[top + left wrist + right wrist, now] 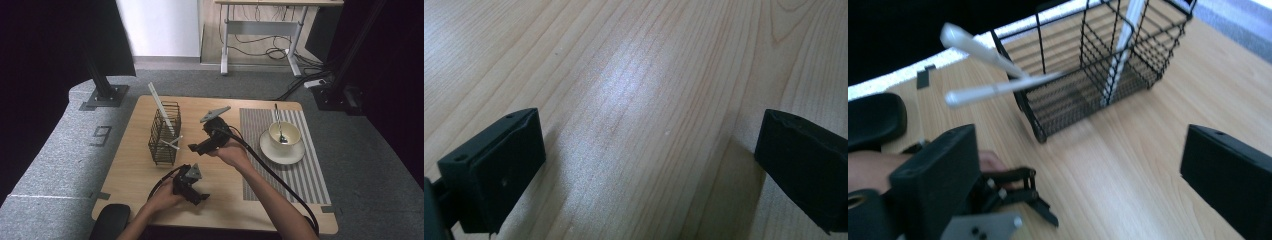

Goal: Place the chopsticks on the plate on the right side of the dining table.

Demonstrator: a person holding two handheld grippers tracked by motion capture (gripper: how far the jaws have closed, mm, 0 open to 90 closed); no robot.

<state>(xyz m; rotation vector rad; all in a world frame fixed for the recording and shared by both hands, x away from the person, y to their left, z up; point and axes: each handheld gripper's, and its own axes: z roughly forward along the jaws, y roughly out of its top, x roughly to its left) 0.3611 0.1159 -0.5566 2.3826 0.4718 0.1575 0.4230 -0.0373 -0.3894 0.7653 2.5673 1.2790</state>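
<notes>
1. A lab-style recording space: a small wooden worktop [150, 175] stands alone on grey carpet [60, 150], with black curtains [40, 50] hung to both sides.
2. Black metal posts [102, 80] bolted to floor plates flank the worktop, the mark of a fixed camera rig.
3. Behind, an office desk on a grey steel frame [260, 30] trails a tangle of cables [277, 52] toward a power strip [316, 83] on the carpet.
4. Tape marks on the floor, among them a figure "9" [101, 135], number the station.
5. A striped placemat [300, 165], a cup on its saucer [283, 142] and a wire cutlery basket [164, 132] make a staged dining setting, not a home.
</notes>
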